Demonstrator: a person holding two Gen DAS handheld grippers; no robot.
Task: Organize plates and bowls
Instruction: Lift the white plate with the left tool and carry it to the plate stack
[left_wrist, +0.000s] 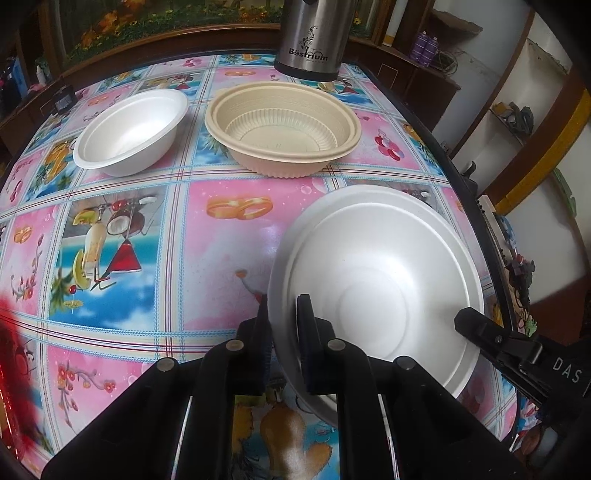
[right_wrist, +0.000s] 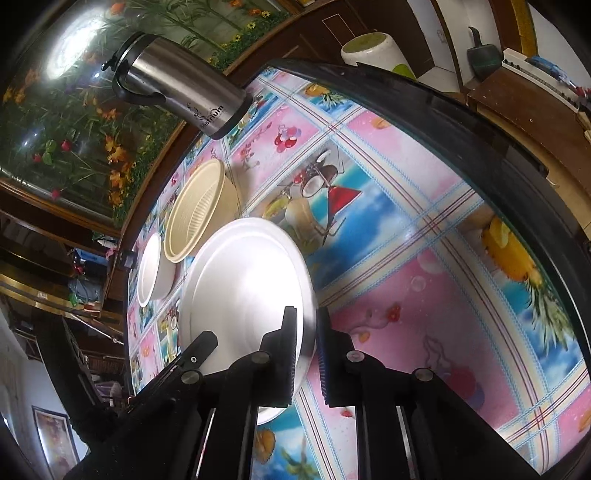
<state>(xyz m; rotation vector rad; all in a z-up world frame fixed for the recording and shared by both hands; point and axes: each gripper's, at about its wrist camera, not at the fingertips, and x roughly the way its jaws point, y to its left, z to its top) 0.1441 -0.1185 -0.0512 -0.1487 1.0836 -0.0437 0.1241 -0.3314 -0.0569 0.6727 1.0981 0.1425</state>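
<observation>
A large white foam bowl (left_wrist: 380, 280) is tilted above the table near its right edge. My left gripper (left_wrist: 282, 321) is shut on its near left rim. My right gripper (right_wrist: 306, 332) straddles the opposite rim of the same bowl (right_wrist: 243, 288), with a narrow gap showing at the outer finger; it also shows in the left wrist view (left_wrist: 480, 325). A smaller white foam bowl (left_wrist: 133, 133) and a beige ribbed plastic bowl (left_wrist: 284, 125) stand upright farther back on the table; both also show in the right wrist view, white (right_wrist: 153, 269) and beige (right_wrist: 199, 206).
A steel Böstrium flask (left_wrist: 314, 37) stands at the table's far edge behind the beige bowl. The table has a patterned pink and blue cloth (left_wrist: 147, 258) and a dark rim (right_wrist: 480, 122). Shelves and cabinets surround it.
</observation>
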